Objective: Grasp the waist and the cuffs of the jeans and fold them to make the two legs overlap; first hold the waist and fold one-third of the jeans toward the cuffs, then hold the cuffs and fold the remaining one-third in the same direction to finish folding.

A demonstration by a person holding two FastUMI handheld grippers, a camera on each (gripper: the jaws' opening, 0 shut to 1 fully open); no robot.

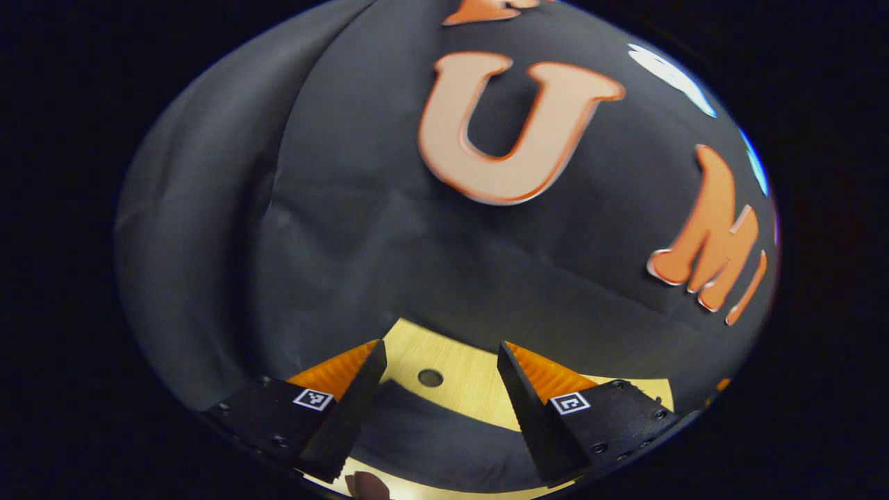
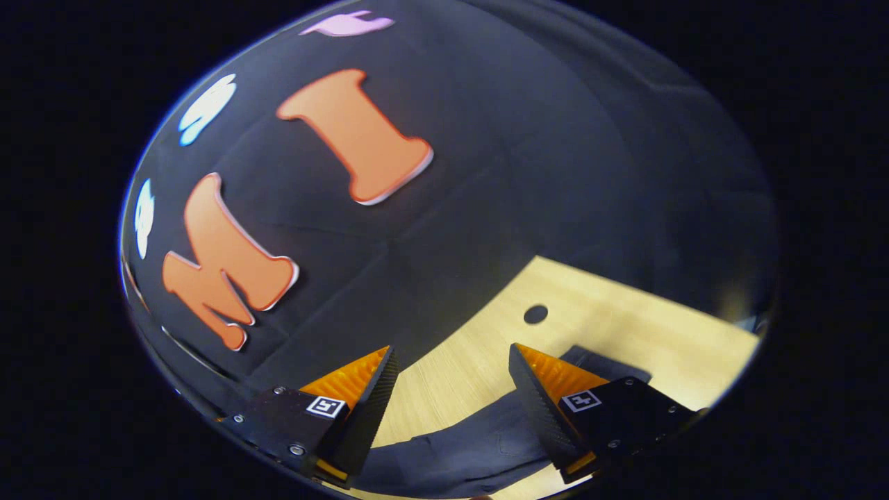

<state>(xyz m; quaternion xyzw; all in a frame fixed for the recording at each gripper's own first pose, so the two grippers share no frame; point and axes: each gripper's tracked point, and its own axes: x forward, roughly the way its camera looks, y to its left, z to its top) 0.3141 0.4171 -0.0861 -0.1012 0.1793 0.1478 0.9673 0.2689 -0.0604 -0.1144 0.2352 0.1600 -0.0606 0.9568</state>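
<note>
Left gripper (image 1: 439,389) fingers spread apart above dark denim jeans (image 1: 437,437) on pale wooden counter (image 1: 465,375), right gripper (image 2: 451,389) fingers likewise apart over jeans edge, bare counter beyond.

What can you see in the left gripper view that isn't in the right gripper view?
Left gripper view: the left hand-held gripper, open, and a small brown blob at the bottom edge; I can't tell what it is.
Right gripper view: the right hand-held gripper, open, and a wide stretch of table running off to the right.
Both: the dark jeans lying under the fingers, the round hole in the table, and the black wall behind.
</note>
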